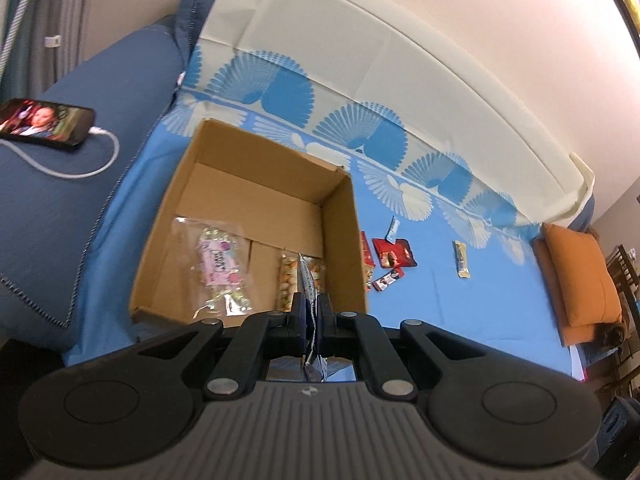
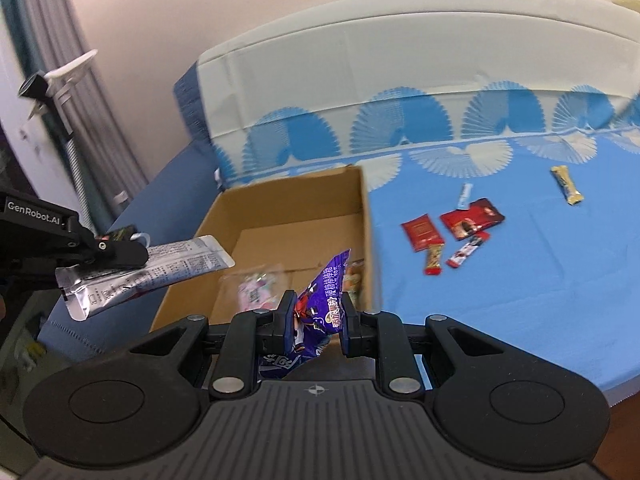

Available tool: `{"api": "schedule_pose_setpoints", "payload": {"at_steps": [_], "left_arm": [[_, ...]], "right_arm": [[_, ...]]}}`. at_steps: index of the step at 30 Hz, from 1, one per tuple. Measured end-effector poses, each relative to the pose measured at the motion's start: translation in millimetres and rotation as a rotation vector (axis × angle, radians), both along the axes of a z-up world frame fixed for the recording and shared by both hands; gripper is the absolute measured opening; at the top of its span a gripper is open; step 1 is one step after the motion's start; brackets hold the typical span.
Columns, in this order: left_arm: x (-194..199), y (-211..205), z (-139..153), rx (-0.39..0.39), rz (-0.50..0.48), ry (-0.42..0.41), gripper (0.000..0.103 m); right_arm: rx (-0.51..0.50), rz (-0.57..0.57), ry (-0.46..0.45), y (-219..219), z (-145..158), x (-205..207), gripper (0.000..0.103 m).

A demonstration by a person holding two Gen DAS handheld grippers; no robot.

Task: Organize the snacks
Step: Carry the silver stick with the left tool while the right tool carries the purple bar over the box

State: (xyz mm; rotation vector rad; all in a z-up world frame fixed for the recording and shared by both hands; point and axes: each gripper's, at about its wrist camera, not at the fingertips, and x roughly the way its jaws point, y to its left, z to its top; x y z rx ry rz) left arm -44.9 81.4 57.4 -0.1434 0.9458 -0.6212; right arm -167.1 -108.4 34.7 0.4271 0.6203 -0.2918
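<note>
An open cardboard box (image 1: 338, 216) (image 2: 366, 216) sits on the blue bedspread. Inside lie a clear candy bag with a pink label (image 1: 220, 264) and a bag of mixed snacks (image 1: 288, 280). My left gripper (image 1: 311, 304) is shut on a silver snack packet (image 1: 306, 280), held edge-on over the box's near rim; it also shows in the right wrist view (image 2: 148, 276) at the left of the box. My right gripper (image 2: 316, 312) is shut on a purple snack bag (image 2: 320, 304) above the box's near edge.
Loose snacks lie on the bedspread right of the box: red packets (image 2: 472, 218) (image 2: 420, 230) (image 1: 394, 252), small bars (image 2: 434, 260) (image 2: 468, 250), a beige bar (image 2: 566, 185) (image 1: 461, 259). A charging phone (image 1: 44, 122) lies on a blue pillow. An orange cushion (image 1: 580, 276) is far right.
</note>
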Motion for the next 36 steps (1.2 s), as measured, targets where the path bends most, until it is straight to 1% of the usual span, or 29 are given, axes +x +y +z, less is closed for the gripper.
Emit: {"api": "schedule_pose_setpoints", "payload": {"at_steps": [5, 12, 36], "left_arm": [[-2.6, 19.3, -0.8, -0.023, 0.017, 0.003, 0.005], [-1.4, 29.6, 0.9, -0.043, 0.024, 0.001, 0.005], [15.4, 33.3, -7.8, -0.046, 0.049, 0.021, 0.005]], "right_arm": [[-0.025, 0.012, 0.004, 15.6, 6.6, 0.2, 0.023], [-0.048, 0.028, 0.014, 23.2, 8.8, 4.1, 0.023], [-0.046, 0.023, 0.054, 20.8, 3.9, 17.4, 0.023]]}}
